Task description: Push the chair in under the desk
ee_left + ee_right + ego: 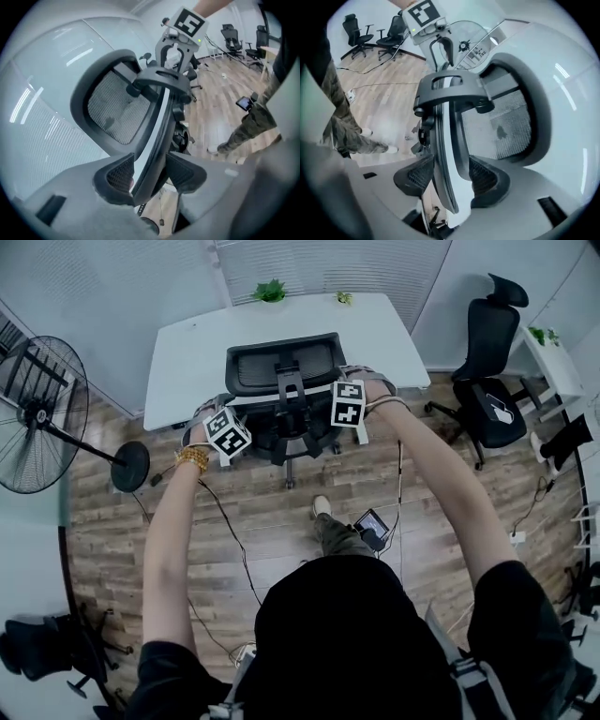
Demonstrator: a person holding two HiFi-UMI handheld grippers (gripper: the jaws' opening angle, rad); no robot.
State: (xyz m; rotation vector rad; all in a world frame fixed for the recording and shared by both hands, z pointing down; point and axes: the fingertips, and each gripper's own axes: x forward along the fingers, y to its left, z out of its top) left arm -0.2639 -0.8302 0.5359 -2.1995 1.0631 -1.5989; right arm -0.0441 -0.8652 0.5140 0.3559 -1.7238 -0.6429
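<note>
The black mesh office chair (281, 367) stands with its seat tucked under the white desk (187, 352), its back facing me. My left gripper (236, 420) is at the left edge of the chair back and my right gripper (336, 397) at the right edge. In the left gripper view the left gripper (150, 176) is open, and the rim of the chair back (115, 110) runs between its pads. The right gripper view shows the same: the right gripper (451, 174) open, the back's frame (440, 154) passing between the pads with a gap on either side.
A standing fan (37, 413) is on the floor at the left. A second black chair (487, 362) and a white side table (553, 357) are at the right. Cables (230, 531) and a small screen device (373, 526) lie on the wood floor near my foot (322, 506).
</note>
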